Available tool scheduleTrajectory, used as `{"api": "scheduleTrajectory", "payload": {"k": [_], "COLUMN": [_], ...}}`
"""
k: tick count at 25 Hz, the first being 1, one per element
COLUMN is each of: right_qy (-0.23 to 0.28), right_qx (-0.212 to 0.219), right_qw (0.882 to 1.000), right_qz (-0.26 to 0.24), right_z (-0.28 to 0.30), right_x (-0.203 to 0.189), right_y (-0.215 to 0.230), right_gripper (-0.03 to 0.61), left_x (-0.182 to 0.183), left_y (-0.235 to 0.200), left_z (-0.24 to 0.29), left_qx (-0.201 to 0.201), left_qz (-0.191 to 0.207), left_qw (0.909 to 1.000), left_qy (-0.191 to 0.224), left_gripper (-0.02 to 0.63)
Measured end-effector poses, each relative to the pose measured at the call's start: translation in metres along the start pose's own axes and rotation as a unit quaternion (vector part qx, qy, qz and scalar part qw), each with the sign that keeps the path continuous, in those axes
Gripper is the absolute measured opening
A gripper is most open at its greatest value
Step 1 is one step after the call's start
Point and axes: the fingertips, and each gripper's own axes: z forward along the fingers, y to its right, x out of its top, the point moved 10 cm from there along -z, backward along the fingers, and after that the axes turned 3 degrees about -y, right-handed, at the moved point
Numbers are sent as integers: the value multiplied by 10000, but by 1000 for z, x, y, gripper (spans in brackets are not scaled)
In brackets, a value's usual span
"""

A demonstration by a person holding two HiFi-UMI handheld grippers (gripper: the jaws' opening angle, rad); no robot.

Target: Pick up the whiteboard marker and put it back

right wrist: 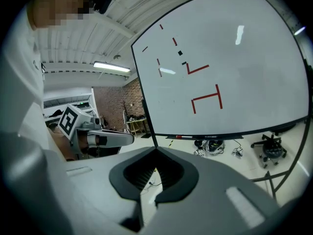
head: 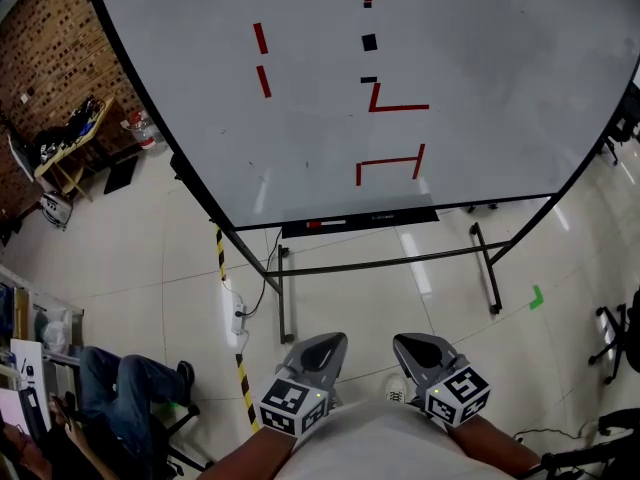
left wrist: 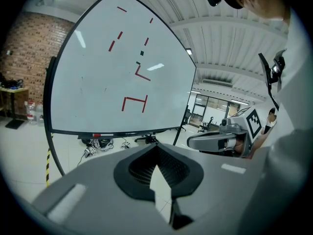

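Observation:
The whiteboard marker, white with a red cap, lies on the black tray under the whiteboard, which bears red lines and small black marks. I also see the marker in the left gripper view, and the marker in the right gripper view, far ahead of both jaws. My left gripper and right gripper are held low, close to the person's body and well short of the board. Each has its jaws shut with nothing between them.
The board stands on a black metal frame with floor legs. A yellow-black strip and a power strip lie on the tiles at left. A seated person is at lower left. Office chairs stand at right.

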Motion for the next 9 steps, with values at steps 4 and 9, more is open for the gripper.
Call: {"api": "scheduleTrajectory", "payload": {"k": [4, 9], "right_qy": [-42, -38], "right_qx": [-10, 17], "right_qw": [10000, 10000], "right_qz": [12, -27], "right_z": [1, 3], "right_x": [-2, 1], "right_y": [-1, -1], "right_gripper": [0, 1], "left_x": [-3, -2], "left_y": [0, -2], "left_z": [-2, -4], "left_qx": [1, 55], "left_qz": [-38, 3], "left_qw": [10000, 10000], "left_qy": [-13, 11], "left_gripper": [17, 17]}}
